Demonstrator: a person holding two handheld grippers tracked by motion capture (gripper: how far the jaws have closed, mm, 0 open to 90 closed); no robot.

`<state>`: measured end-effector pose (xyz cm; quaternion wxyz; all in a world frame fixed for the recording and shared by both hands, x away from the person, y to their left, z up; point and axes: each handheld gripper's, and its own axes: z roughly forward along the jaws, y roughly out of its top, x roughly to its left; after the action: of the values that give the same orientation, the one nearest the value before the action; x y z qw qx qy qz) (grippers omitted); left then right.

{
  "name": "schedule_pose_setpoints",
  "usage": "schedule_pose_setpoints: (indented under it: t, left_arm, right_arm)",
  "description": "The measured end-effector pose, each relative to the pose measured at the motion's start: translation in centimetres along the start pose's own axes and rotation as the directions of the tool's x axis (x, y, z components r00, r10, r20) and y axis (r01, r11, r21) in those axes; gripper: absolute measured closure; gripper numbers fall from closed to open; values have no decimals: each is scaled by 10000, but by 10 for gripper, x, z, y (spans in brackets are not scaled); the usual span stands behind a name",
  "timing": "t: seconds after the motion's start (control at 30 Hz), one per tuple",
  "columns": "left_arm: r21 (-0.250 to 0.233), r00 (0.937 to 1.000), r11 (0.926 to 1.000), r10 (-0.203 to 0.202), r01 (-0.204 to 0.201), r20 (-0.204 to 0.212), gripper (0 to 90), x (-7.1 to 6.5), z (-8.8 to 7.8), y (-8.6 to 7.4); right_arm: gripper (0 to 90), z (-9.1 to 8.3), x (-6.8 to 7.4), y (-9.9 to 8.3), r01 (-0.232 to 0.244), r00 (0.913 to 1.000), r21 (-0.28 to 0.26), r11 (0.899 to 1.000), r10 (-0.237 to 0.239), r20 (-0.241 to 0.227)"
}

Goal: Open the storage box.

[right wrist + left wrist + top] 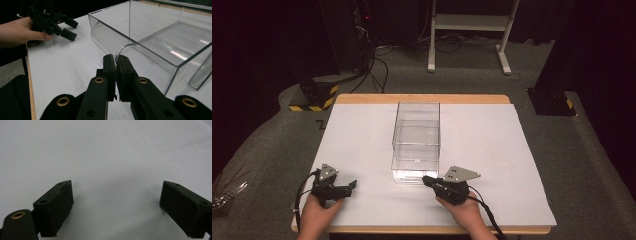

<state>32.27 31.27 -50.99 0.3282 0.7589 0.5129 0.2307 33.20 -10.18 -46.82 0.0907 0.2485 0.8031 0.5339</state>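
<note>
Clear plastic box (416, 142), stiff, light and slippery, stands mid-table just beyond the right gripper.
Left gripper (343, 189) rests on the white table (492, 150) with jaws spread and nothing between them, well apart from the box; right gripper (116, 65) has its jaws pressed together on the curved front lip (125, 46), probably the best hold, as thin walls may flex or scratch.

You have a white table top (362, 145) with a wooden edge. Behind it, on the grey floor (462, 80), stand a white frame (469, 22) and a black-and-yellow striped base (314, 97).
</note>
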Motion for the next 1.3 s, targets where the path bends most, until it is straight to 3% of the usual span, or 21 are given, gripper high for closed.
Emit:
schedule_pose_setpoints:
  t: [0.83, 1.3]
  left_arm:
    - [7, 10000, 10000, 11, -11, 0, 118, 0, 0, 0]
    - [8, 10000, 10000, 10, -10, -2, 118, 0, 0, 0]
  right_arm:
    - [871, -17, 27, -12, 256, 9990, 375, 9990, -242, -371]
    - [871, -23, 38, -19, 239, 9980, 260, 9994, -224, -594]
